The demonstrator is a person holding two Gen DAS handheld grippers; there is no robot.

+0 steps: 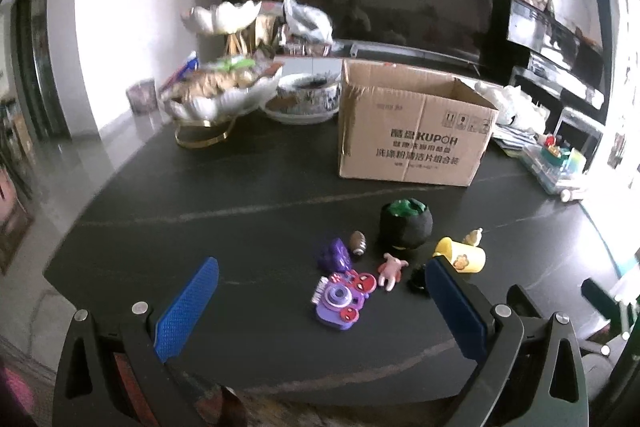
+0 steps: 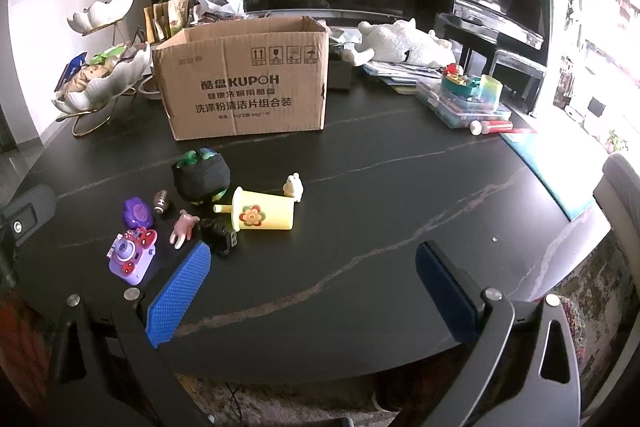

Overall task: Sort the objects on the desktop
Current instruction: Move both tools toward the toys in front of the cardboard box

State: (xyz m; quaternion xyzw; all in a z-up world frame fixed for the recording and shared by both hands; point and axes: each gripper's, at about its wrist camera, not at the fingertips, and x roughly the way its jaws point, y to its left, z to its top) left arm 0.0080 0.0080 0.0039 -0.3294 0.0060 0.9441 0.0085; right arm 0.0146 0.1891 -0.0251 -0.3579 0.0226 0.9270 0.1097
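Toys sit clustered on the dark desk point(image 2: 360, 167) in front of the open cardboard box point(image 2: 244, 79): purple toy camera point(image 1: 340, 301), pink figure point(image 1: 390, 269), yellow cup point(image 2: 264, 215), black ball point(image 2: 201, 177). Left gripper point(image 1: 320, 303) and right gripper point(image 2: 312, 287) both hang wide open, empty, short of the pile. Best bet: left takes the near camera, squared across its body, lifts clear before heading to the box.

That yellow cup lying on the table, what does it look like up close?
The yellow cup lies on its side on the dark table. It looks like plastic, with a flower sticker on its wall and a lid with a straw-like spout that points towards the black round toy. A small cream figurine stands right behind it; whether they touch is unclear.
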